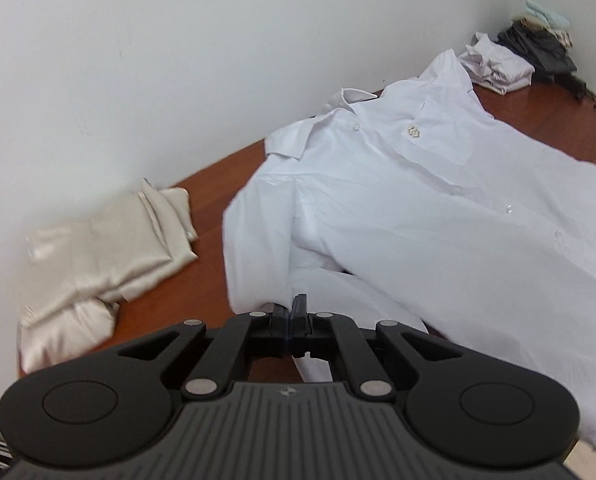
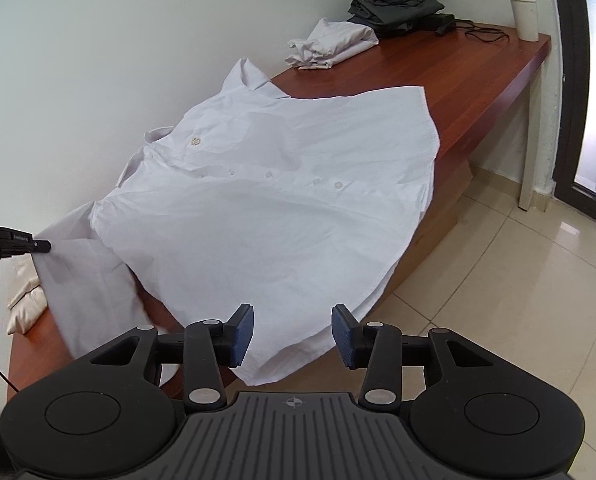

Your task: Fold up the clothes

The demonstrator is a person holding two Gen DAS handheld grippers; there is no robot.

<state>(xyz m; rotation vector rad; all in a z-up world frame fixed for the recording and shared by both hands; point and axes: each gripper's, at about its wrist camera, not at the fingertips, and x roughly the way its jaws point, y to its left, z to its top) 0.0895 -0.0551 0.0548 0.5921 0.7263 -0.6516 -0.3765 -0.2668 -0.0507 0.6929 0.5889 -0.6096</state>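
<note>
Two hand-held grippers work a white shirt (image 2: 258, 208) spread button-side up on the counter (image 2: 477, 80): the left hand-held gripper (image 1: 289, 312) pinches its sleeve, the right hand-held gripper (image 2: 292, 334) hovers spread over its hem. That hem overhangs the counter's edge and could slide floorward. Its chest emblem (image 1: 412, 132) is unreadable.

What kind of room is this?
Probably a plain room set up for folding laundry: a long wooden table against a white wall, a white shirt spread on it, stacked clothes at the far end, tiled floor.
</note>
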